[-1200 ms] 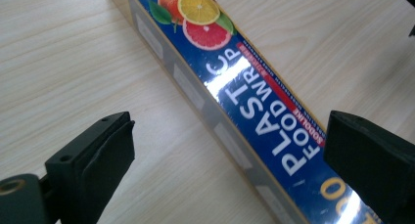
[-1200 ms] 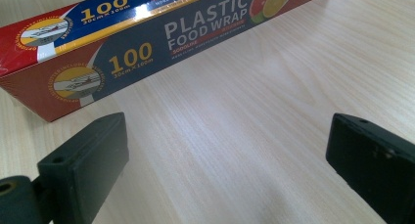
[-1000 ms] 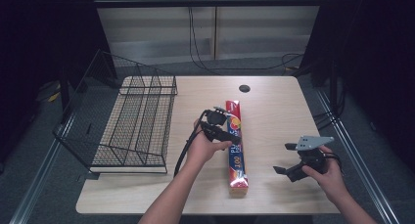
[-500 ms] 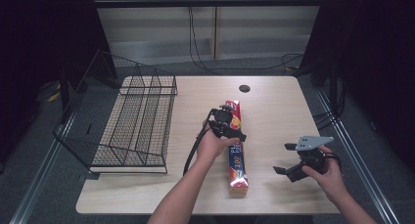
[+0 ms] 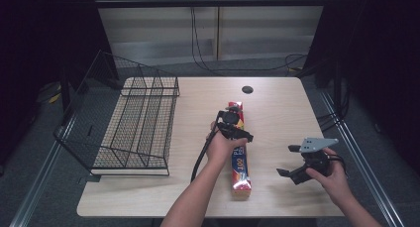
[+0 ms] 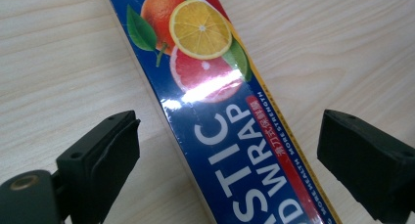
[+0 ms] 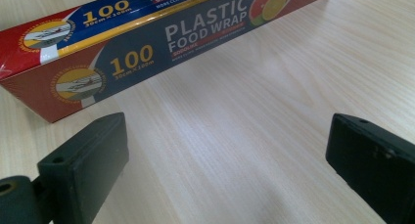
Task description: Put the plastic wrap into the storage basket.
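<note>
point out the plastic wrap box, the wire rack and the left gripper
plastic wrap box (image 6: 235,136): left gripper view, on its blue printed top face.
wire rack (image 5: 130,133): high view, on its mesh floor.
left gripper (image 6: 227,158): left gripper view, midway between its open jaws.

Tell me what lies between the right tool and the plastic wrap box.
Nothing: bare table separates the right tool from the plastic wrap box, as the right gripper view and the high view both show.
</note>
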`<control>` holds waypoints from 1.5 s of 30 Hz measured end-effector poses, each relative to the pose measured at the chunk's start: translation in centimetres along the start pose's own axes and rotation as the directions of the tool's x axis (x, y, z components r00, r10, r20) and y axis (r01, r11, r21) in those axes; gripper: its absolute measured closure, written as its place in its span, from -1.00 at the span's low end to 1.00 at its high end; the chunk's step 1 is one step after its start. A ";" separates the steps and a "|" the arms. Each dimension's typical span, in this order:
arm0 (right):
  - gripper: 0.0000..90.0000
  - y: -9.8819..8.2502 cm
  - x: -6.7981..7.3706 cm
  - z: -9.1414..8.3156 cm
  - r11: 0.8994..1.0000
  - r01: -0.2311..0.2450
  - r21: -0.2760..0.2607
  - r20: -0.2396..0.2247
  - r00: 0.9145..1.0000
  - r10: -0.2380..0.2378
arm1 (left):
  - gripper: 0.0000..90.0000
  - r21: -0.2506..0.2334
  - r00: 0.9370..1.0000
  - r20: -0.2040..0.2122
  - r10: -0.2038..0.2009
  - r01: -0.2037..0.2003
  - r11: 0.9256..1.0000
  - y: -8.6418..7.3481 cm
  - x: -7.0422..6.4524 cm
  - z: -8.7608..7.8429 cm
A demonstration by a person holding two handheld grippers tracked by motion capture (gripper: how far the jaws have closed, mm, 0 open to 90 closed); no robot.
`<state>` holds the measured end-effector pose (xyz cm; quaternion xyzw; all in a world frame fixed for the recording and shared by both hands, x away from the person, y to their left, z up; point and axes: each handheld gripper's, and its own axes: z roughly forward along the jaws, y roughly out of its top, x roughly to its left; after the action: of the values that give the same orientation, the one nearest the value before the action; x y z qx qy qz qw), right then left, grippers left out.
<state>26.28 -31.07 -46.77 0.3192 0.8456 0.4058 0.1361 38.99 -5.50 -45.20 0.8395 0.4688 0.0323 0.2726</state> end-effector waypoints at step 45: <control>-0.96 0.1 -0.1 -0.2 1.000 0.013 -0.027 -0.006 1.000 -0.013 | 0.01 0.306 0.995 -0.093 -0.027 0.055 0.951 1.3 2.8 -3.8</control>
<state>26.31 -31.20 -46.57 0.3104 0.8425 0.4174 0.1404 40.37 -2.16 -41.87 0.8596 0.4969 -0.0103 0.1183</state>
